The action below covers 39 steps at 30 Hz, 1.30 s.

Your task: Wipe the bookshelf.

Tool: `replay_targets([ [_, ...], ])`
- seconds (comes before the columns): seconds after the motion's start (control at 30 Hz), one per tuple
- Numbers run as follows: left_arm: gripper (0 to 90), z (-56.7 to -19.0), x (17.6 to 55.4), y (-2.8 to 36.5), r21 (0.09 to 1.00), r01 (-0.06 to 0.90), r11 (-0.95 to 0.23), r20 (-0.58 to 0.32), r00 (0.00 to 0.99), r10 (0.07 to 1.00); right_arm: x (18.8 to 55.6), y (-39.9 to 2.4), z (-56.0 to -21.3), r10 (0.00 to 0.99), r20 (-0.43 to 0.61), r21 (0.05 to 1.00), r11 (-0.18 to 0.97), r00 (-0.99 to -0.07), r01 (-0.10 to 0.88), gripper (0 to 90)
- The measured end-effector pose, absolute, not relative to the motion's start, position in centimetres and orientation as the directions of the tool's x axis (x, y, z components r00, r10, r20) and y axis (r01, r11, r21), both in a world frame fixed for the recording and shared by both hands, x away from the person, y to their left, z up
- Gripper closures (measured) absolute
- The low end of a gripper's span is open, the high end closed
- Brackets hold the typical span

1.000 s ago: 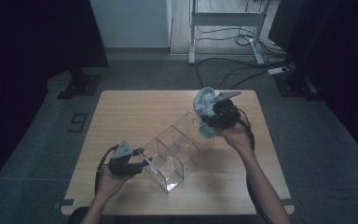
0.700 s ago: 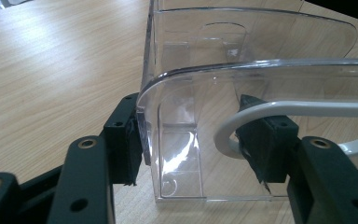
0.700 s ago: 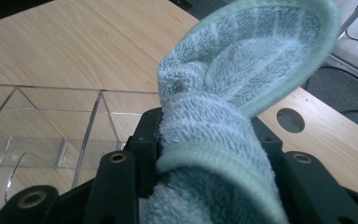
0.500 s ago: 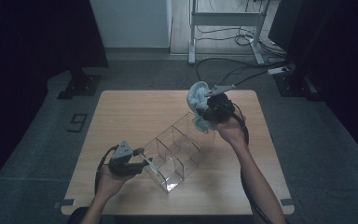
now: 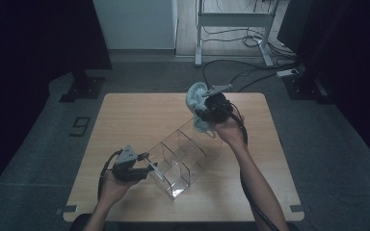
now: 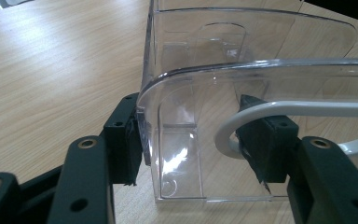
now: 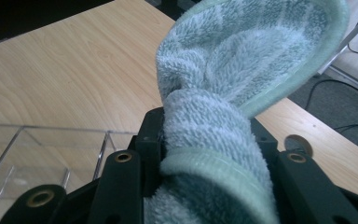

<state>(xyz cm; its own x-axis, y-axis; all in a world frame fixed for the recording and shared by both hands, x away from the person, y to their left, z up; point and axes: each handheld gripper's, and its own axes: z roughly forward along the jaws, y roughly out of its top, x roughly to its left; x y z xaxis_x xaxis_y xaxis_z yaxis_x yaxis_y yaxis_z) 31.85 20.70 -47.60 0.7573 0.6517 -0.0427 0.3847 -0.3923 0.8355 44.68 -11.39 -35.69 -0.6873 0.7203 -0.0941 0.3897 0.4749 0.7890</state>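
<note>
- On the wooden counter (image 5: 125, 120) sits a clear acrylic divided organizer (image 5: 185, 156); the left gripper (image 5: 149, 168) has its fingers (image 6: 121, 140) closed on the near end wall, probably to steady it
- Above the organizer's far end, the right gripper (image 5: 203, 113) holds a bunched pale-blue terry towel (image 7: 242, 93) pinched between its fingers, seemingly poised for stuffing into a compartment

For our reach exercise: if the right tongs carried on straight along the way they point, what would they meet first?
Probably nothing solid: beyond the right tongs and their towel, the line passes over the table's far edge toward the floor; depth unclear.
</note>
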Motion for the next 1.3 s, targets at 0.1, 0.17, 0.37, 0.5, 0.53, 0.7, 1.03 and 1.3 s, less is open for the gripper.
replay_targets([
  [0.1,43.9,-47.6,31.9,20.7,0.836,0.384,-0.392,-0.043,0.758,0.651,45.4,-10.7,-36.5,0.721,-0.081,0.788,0.469,-0.688,0.398,58.0],
  [0.17,43.9,-47.6,31.9,20.7,0.836,0.385,-0.391,-0.044,0.757,0.651,46.0,-10.2,-37.5,0.723,-0.079,0.780,0.474,-0.686,0.409,57.8],
  [0.37,43.9,-47.6,31.9,20.7,0.837,0.387,-0.386,-0.050,0.757,0.651,46.9,-9.9,-39.1,0.726,-0.069,0.763,0.480,-0.684,0.433,57.8],
  [0.5,44.2,-47.6,31.8,20.7,0.836,0.389,-0.386,-0.047,0.752,0.657,46.7,-9.7,-39.1,0.720,-0.092,0.744,0.509,-0.688,0.432,58.5],
  [0.53,44.4,-47.6,31.8,20.6,0.836,0.389,-0.387,-0.043,0.749,0.661,46.6,-9.7,-39.1,0.715,-0.104,0.738,0.522,-0.691,0.429,58.5],
  [0.7,44.9,-47.5,31.7,20.5,0.832,0.393,-0.391,-0.037,0.743,0.668,46.2,-10.1,-39.1,0.716,-0.105,0.737,0.522,-0.690,0.429,58.5],
  [1.03,45.0,-47.5,31.6,20.4,0.826,0.404,-0.392,-0.035,0.733,0.679,44.8,-11.5,-39.0,0.718,-0.093,0.744,0.510,-0.689,0.431,58.1],
  [1.3,45.0,-47.5,31.6,20.3,0.826,0.408,-0.389,-0.036,0.726,0.687,43.5,-13.2,-39.1,0.719,-0.074,0.755,0.494,-0.691,0.432,58.0],
])
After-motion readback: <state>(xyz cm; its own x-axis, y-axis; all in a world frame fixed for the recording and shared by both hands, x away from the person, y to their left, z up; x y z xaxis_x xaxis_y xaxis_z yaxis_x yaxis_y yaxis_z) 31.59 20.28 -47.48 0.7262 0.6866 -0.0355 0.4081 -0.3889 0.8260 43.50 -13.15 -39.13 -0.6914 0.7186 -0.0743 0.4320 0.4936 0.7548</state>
